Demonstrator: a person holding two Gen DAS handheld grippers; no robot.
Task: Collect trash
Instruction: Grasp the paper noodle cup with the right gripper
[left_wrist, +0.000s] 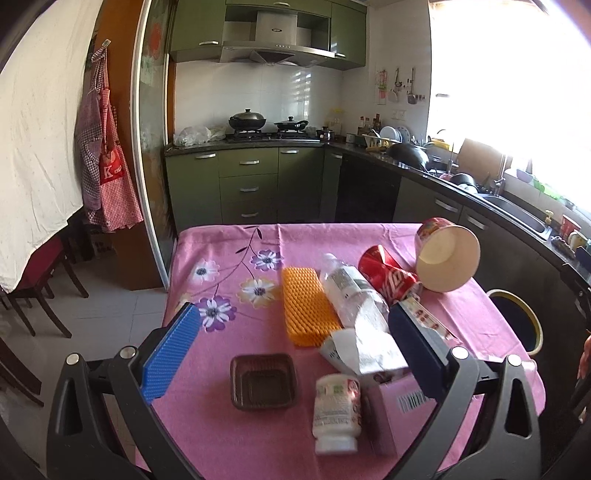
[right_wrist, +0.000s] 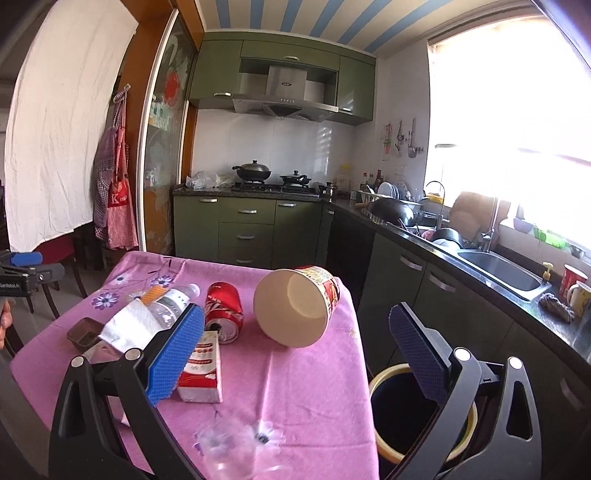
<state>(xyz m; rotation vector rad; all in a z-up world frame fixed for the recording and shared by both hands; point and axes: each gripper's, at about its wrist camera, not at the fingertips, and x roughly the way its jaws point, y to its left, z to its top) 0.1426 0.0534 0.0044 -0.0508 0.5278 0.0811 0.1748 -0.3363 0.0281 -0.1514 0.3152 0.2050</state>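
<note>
A table (left_wrist: 229, 254) covered in a pink flowered cloth carries the trash. In the left wrist view the left gripper (left_wrist: 295, 343) hovers over the near part of the table with its blue fingers (left_wrist: 173, 354) spread wide and nothing between them. Below it sit a small brown plastic tray (left_wrist: 263, 381), a white bottle (left_wrist: 337, 413) lying on its side with a pink box (left_wrist: 391, 406) just beside it, and a crumpled white wrapper (left_wrist: 364, 350). Farther back lie an orange ribbed pad (left_wrist: 308, 306), a clear plastic bottle (left_wrist: 352, 295) on its side touching the pad's edge, a crushed red can (left_wrist: 388, 277) and a tipped paper cup (left_wrist: 445, 258) with its open mouth facing the camera.

In the right wrist view the right gripper (right_wrist: 297, 350) is also wide open and holds nothing. Its left finger stands over a red and white packet (right_wrist: 203, 365); its right finger hangs past the table edge, above a round bin (right_wrist: 380, 376) with a yellow rim that stands on the floor beside the table. The can (right_wrist: 223, 310) and the cup (right_wrist: 295, 306) lie just ahead of the fingers, near each other. A blurred clear piece of plastic (right_wrist: 236, 446) lies at the near edge of the cloth.
</note>
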